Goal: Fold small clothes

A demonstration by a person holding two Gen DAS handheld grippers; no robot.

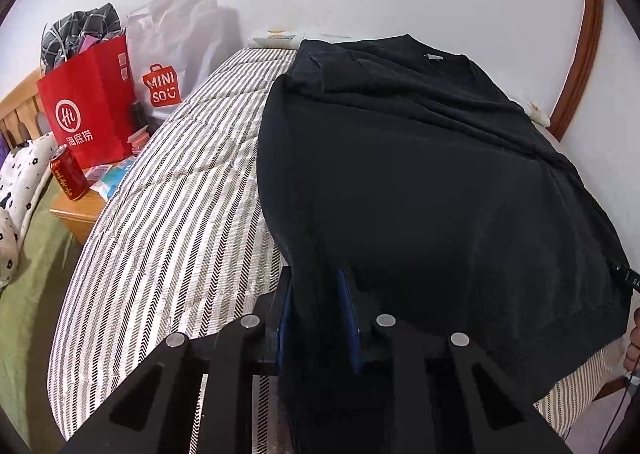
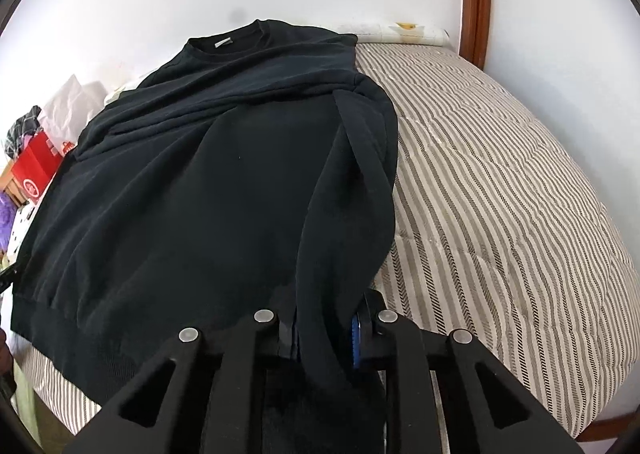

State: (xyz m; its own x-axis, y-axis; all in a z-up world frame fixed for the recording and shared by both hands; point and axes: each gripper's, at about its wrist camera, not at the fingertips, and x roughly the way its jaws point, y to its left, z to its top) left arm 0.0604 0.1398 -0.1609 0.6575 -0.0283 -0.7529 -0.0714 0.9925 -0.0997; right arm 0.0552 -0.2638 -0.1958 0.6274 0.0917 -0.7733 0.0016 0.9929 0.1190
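Both grippers pinch the soft black cotton sweatshirt [image 1: 420, 182] at frame bottom.
Left gripper [image 1: 316, 318] and right gripper [image 2: 326, 328] clamp its hem corners; limp, light cloth, likely to sag between them.

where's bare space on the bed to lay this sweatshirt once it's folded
Bare striped mattress lies right of the black sweatshirt, out to the bed's edge and back to the wall. A second bare strip lies left of it, bordered by the nightstand. The nightstand is crowded: red bag, white bag, can.
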